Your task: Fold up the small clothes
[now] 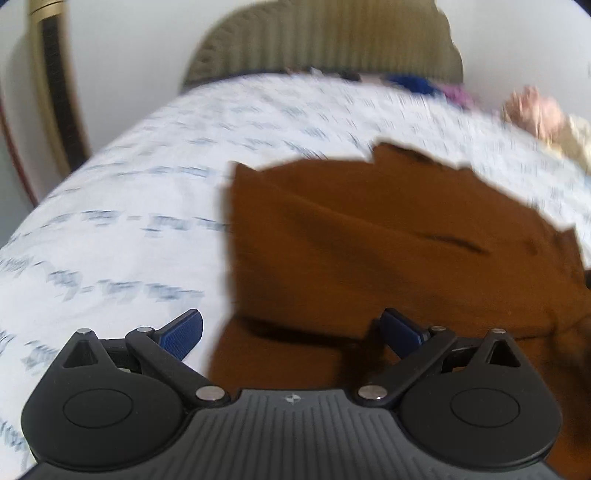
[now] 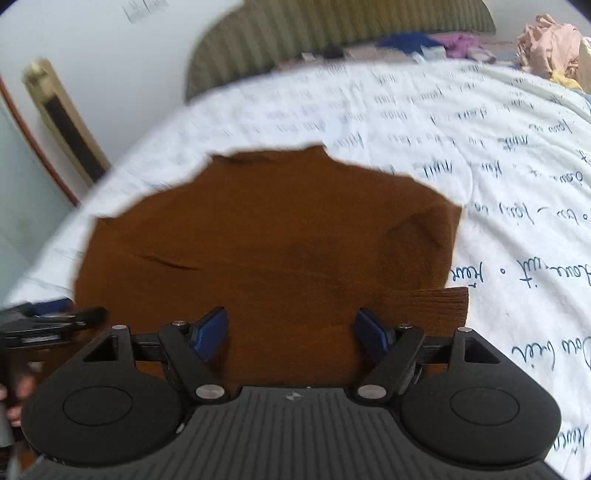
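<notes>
Both tongs gape empty over the brown top (image 2: 266,240); only the right view shows the left tongs (image 2: 55,321) beside the right tongs (image 2: 290,332).

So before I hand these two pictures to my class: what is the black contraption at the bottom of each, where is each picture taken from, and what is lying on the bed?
No robot is here: a person holds a two-finger tool in each hand. Each picture comes from a camera on one tool, looking forward along its blue-tipped fingers. The first shows the left gripper, the second the right gripper; both are open and hold nothing. Before them a brown garment lies spread on a bed whose white cover bears handwriting print. The left gripper also shows at the left edge of the right view. By the headboard at the far end lie more clothes, too blurred to name. The task is folding small clothes.
</notes>
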Available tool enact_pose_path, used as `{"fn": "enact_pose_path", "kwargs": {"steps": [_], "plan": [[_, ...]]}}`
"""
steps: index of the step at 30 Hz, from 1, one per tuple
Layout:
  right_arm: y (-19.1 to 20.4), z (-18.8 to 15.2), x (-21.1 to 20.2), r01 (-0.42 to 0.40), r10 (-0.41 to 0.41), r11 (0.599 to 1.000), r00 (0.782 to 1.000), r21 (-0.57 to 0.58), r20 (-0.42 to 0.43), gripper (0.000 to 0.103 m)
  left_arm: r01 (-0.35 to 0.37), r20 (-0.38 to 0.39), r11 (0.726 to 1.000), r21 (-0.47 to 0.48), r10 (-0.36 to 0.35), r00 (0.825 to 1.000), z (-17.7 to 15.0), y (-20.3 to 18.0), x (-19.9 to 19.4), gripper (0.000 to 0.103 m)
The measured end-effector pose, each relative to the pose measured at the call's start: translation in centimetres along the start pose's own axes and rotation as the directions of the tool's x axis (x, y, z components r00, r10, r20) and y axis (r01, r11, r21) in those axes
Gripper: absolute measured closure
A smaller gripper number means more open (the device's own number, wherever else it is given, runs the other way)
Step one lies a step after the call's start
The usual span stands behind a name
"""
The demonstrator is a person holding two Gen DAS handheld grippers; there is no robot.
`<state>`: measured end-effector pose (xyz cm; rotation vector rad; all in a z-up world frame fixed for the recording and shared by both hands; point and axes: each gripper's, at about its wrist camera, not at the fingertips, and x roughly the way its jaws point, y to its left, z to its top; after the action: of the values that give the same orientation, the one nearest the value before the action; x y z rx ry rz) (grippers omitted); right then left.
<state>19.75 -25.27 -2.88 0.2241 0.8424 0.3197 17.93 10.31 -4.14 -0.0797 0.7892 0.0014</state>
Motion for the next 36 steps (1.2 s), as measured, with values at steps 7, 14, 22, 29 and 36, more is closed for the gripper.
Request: {"fn": "enact_pose_path", "kwargs": {"steps": [7, 14, 22, 29, 36], "plan": [[-0.2, -4.2, -5.4, -0.048, 0.046, 0.998, 0.998, 0.041, 0.048, 0.024, 0.106, 0.014, 0.978, -0.178, -0.106, 0.994, -2.9, 6.7, -5.3, 0.000], [-1.4, -8.4, -8.8, -0.070, 0.059, 0.987, 0.995, 0.141, 0.081, 0.024, 0.003, 0.035, 1.000, -0.021, -0.002, 0.999, -6.9, 6.1, -10.4, 0.000], [-4.8, -12.1, -17.4, -0.033, 0.010, 0.983, 0.992, 0.181, 0.127, 0.024, 0.087, -0.030, 0.996, 0.031, -0.086, 0.996, -11.0, 5.5, -13.4, 0.000], [-5.1, -13.4, -18.0, 0.026, -0.049, 0.987, 0.989, 0.158, 0.139, 0.024, 0.158, -0.077, 0.984, 0.085, -0.152, 0.985, -12.6, 3.6, -13.1, 0.000], [-5.5, -8.5, -6.8, 0.090, -0.105, 0.988, 0.987, 0.124, 0.124, 0.026, 0.113, -0.116, 0.988, 0.105, -0.101, 0.988, -13.0, 2.8, -11.6, 0.000]]}}
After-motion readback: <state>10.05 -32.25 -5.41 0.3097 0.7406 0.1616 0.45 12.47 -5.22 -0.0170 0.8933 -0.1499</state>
